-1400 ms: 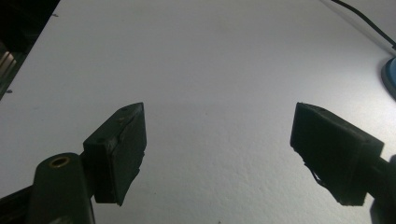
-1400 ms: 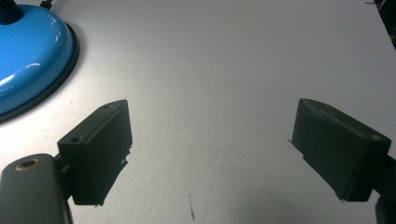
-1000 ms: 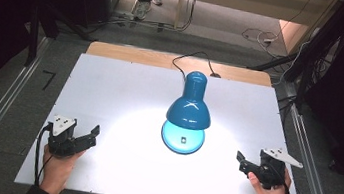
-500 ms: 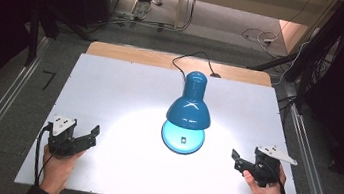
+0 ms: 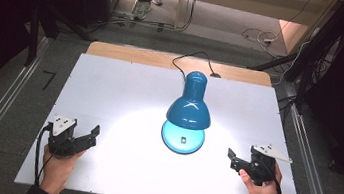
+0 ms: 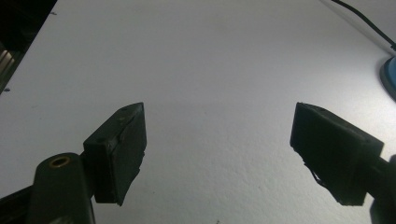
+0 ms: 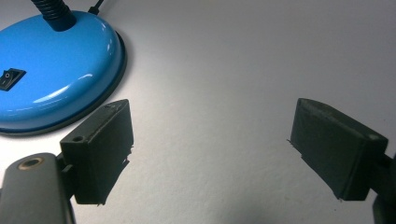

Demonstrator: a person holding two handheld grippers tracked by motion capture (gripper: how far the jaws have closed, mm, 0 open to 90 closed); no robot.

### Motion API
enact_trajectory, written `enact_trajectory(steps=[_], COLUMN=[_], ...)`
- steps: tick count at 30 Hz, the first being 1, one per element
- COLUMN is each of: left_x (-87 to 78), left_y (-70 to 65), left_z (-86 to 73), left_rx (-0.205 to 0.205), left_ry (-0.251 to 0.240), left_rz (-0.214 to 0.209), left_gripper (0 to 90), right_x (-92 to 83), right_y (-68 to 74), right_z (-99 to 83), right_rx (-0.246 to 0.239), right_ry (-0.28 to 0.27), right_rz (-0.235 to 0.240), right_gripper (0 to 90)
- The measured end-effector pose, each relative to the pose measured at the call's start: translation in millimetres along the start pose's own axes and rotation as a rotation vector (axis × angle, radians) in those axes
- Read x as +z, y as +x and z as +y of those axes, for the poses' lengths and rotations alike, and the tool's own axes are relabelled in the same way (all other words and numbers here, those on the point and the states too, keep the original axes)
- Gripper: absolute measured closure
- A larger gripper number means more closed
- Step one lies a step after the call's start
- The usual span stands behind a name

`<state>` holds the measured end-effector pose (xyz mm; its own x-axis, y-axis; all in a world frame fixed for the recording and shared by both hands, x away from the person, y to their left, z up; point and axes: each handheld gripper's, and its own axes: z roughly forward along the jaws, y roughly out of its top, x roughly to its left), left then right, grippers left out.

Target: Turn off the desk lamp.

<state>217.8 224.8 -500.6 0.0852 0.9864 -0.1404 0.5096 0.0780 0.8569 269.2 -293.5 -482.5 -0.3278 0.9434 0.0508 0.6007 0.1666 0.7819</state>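
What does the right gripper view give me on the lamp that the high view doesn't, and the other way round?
Right gripper view alone: the gooseneck rising from the lamp base, and the right tool's pads spread wide, nothing between them. High view alone: the lamp shade lit and tipped over the base, the cord running to the far edge, and the left tool. Both share the blue base with its rocker switch, the white table and the right tool.

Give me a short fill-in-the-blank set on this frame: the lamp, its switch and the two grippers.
1. The desk lamp on the white table is coloured ____.
2. The rocker switch sits on the lamp's ____.
3. The left gripper and the right gripper both have their jaws ____.
4. The gripper nearer the lamp's base is the ____ one.

Missing words: blue; base; open; right
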Motion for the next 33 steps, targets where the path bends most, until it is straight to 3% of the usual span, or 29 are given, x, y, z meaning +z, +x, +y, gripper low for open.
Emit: enact_trajectory(steps=[33], left_x=[-0.4], left_y=[0.0], left_z=[0.0], left_rx=[0.000], left_ry=[-0.002], left_rz=[-0.002], left_gripper=[18.8], right_x=[12.8], right_y=[26.5], right_z=[7.4], right_rx=[-0.049], right_ry=[0.008], right_rz=[0.064], right_gripper=[12.4])
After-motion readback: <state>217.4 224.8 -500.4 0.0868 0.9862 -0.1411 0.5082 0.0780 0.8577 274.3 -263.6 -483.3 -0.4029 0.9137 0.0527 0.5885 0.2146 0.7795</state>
